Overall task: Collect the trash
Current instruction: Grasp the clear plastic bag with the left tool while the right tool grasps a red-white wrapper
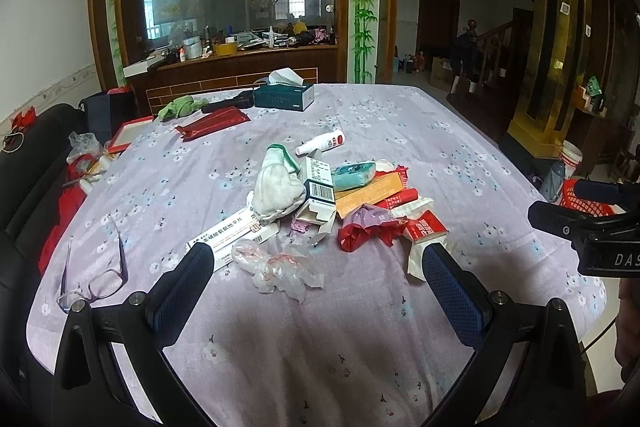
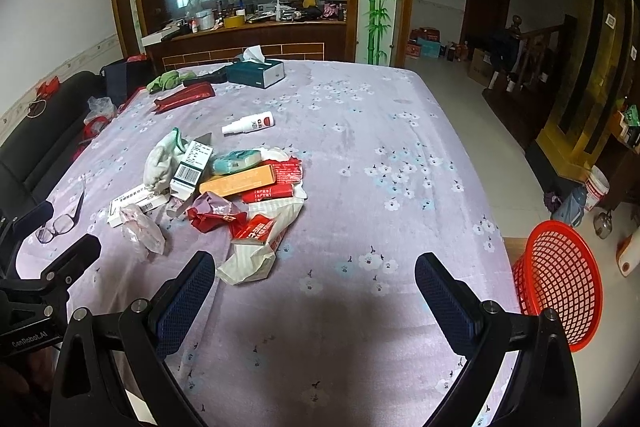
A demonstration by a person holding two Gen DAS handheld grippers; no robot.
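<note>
Crumpled clear plastic wrap (image 1: 280, 267) lies at the near edge of the trash pile (image 1: 340, 195), just ahead of your left gripper (image 1: 316, 259), whose jaws gape wide and empty either side of it. Your right gripper (image 2: 316, 277), equally wide and empty, hangs right of the pile, nearer the red basket (image 2: 560, 279).

- One red mesh wastebasket (image 2: 560, 279) stood beside the table.
- One pair of eyeglasses (image 1: 96, 267) lay on the cloth.
- One white spray bottle (image 1: 322, 143) lay past the pile.
- One teal tissue box (image 1: 285, 95) sat at the far end.
- One orange carton (image 2: 240, 181) lay in the pile.
- One barcoded box (image 1: 318, 185) leaned there.
- One long white medicine box (image 1: 232, 231) lay flat.
- One crumpled clear plastic wrapper (image 1: 280, 267) lay nearest.
- One green cloth (image 1: 180, 106) lay far left.
- Two grippers, both spread wide: left gripper (image 1: 316, 259), right gripper (image 2: 314, 267).
</note>
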